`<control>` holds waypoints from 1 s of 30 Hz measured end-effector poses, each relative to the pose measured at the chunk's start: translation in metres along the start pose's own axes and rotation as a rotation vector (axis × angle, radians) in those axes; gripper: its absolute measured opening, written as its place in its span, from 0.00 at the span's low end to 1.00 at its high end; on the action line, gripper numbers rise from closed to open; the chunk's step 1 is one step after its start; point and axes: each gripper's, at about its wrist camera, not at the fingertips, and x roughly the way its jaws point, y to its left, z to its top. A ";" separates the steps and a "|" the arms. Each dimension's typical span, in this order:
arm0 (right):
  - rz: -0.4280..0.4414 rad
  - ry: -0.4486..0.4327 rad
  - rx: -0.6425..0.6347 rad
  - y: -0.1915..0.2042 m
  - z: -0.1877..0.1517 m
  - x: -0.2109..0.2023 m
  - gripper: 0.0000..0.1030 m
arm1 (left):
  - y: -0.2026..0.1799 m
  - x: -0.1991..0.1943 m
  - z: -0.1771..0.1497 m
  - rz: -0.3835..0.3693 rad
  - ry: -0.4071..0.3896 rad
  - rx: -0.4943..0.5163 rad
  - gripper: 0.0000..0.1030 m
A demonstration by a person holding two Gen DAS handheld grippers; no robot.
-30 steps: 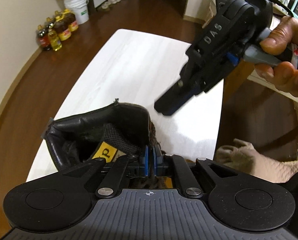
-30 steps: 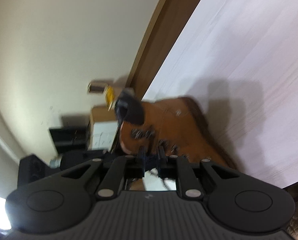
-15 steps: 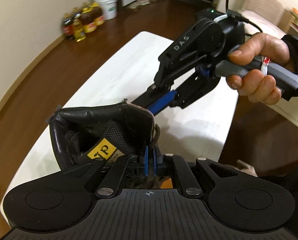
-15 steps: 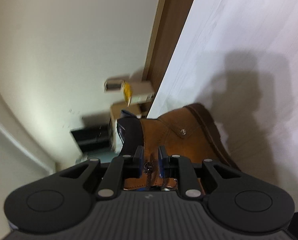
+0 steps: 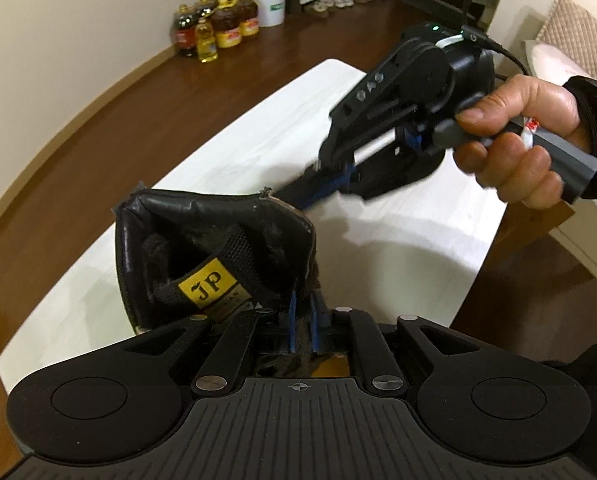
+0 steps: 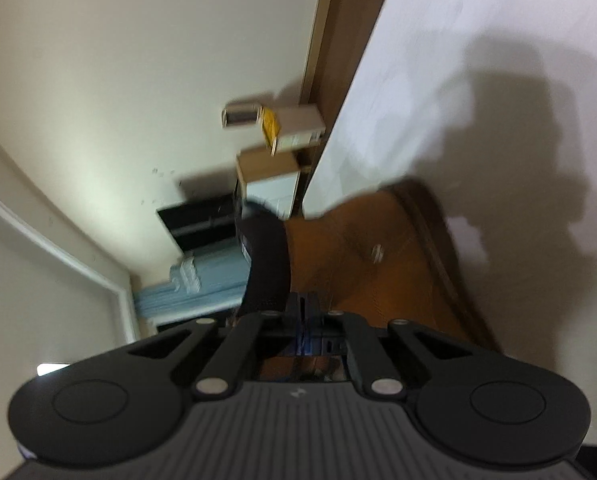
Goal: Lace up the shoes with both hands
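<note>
Left wrist view: a brown ankle boot point(image 5: 218, 256) is seen from above its collar, standing upright on its sole on the white table point(image 5: 226, 132). The boot is placed near the table's near end, directly below and ahead of the left gripper point(image 5: 303, 322). The padded black collar opens upward toward the camera, and the tongue, marked by a yellow label point(image 5: 211, 285), leans into the opening. The toe is hidden below the collar in this view, so the long axis cannot be read here.

The blue pads of the left gripper are set a narrow gap apart at the boot's front edge, beside the tongue. Dark brown lace material point(image 5: 313, 276) is seen at and between the pads; its jaws have just been opening, and whether the pads still press on the lace cannot be told.

The right gripper point(image 5: 298, 196) is held in a hand point(image 5: 522, 148) with a dark sleeve and is brought in from the right, its fingers reaching behind the far rim of the collar, where the tips are hidden.

Right wrist view: the picture is blurred. The boot point(image 6: 362, 264) is seen from its side, with the brown leather shaft, a metal stud and the black collar. Its sole lies against the table point(image 6: 478, 60), and its long axis runs along the table's length, toe end away from the collar. The jaws of the right gripper point(image 6: 304, 312) have just been closing and are now clenched together close to the boot's upper. Whether lace is caught between them cannot be told.
</note>
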 end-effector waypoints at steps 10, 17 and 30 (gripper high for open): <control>-0.602 -0.521 -0.159 0.016 -0.016 -0.113 0.01 | 0.010 -0.027 -0.024 -0.023 -0.053 -0.029 0.20; -0.739 -0.187 -0.695 0.057 -0.071 -0.067 0.17 | 0.034 -0.063 -0.039 0.043 -0.159 -0.092 0.24; -0.663 0.198 -1.574 0.098 -0.128 0.083 0.17 | 0.046 -0.075 -0.084 0.144 -0.112 -0.174 0.28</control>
